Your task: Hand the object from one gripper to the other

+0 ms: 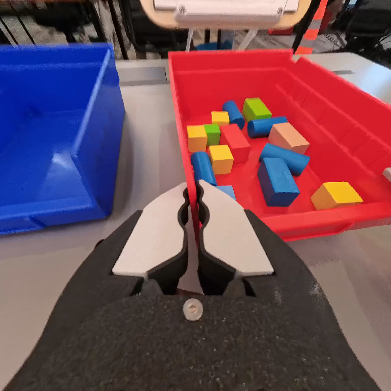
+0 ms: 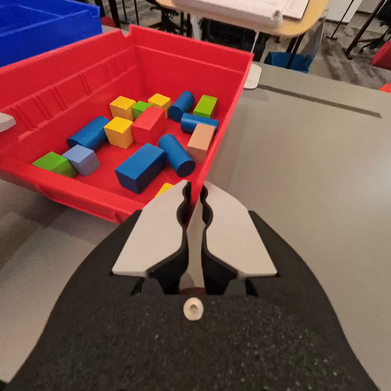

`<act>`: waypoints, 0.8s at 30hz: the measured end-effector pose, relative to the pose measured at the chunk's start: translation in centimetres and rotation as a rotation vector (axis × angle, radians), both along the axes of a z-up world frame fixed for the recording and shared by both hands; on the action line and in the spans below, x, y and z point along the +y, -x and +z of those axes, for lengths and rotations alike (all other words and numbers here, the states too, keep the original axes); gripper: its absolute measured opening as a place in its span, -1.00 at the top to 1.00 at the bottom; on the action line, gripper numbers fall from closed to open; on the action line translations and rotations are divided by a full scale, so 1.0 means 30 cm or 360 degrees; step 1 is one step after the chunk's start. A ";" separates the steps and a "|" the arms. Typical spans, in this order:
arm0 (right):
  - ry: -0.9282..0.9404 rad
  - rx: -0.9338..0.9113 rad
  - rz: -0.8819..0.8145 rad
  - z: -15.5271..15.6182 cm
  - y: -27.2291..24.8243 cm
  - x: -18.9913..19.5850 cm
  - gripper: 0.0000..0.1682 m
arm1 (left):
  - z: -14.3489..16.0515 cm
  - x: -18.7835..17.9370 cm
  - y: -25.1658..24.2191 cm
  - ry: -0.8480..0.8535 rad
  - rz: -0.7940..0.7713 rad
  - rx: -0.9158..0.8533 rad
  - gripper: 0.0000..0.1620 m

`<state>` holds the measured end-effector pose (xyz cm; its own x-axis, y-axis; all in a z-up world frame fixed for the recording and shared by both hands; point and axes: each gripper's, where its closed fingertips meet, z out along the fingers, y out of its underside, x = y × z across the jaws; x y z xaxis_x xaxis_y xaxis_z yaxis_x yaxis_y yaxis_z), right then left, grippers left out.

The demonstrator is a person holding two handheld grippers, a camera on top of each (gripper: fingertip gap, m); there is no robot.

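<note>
A red bin [image 1: 232,63] [image 2: 88,61] on the grey table holds several coloured wooden blocks: blue cylinders [image 1: 284,157] [image 2: 176,155], a dark blue cuboid [image 1: 277,182] [image 2: 140,167], yellow cubes [image 1: 221,158] [image 2: 119,131], green blocks [image 1: 256,109] [image 2: 205,105], a red block [image 1: 234,140] [image 2: 149,124] and a tan block [image 1: 288,137] [image 2: 201,140]. My left gripper [image 1: 192,188] is shut and empty, above the bin's near left corner. My right gripper [image 2: 195,187] is shut and empty, above the bin's near right corner. Each other gripper's tip shows at a frame edge [image 1: 387,174] [image 2: 6,122].
An empty blue bin [image 1: 55,131] [image 2: 42,27] stands left of the red bin. A wooden-topped table [image 1: 224,12] [image 2: 254,14] and chair legs stand beyond the grey table's far edge. Bare grey table [image 2: 306,158] lies right of the red bin.
</note>
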<state>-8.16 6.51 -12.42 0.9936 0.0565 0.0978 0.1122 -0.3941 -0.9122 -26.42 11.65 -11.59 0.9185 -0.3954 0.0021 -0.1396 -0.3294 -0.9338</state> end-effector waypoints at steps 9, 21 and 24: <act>-0.0199 -0.0048 -0.0026 0.085 0.015 0.021 0.91 | 0.033 0.031 0.013 -0.0054 0.0008 -0.0008 0.96; -0.0018 0.0068 0.0048 -0.020 -0.013 0.034 0.80 | 0.060 -0.029 0.084 0.0151 -0.0063 -0.0183 0.48; -0.0025 0.0116 0.0074 -0.008 -0.030 0.007 0.61 | 0.147 -0.039 0.310 0.0077 0.0027 -0.0177 0.38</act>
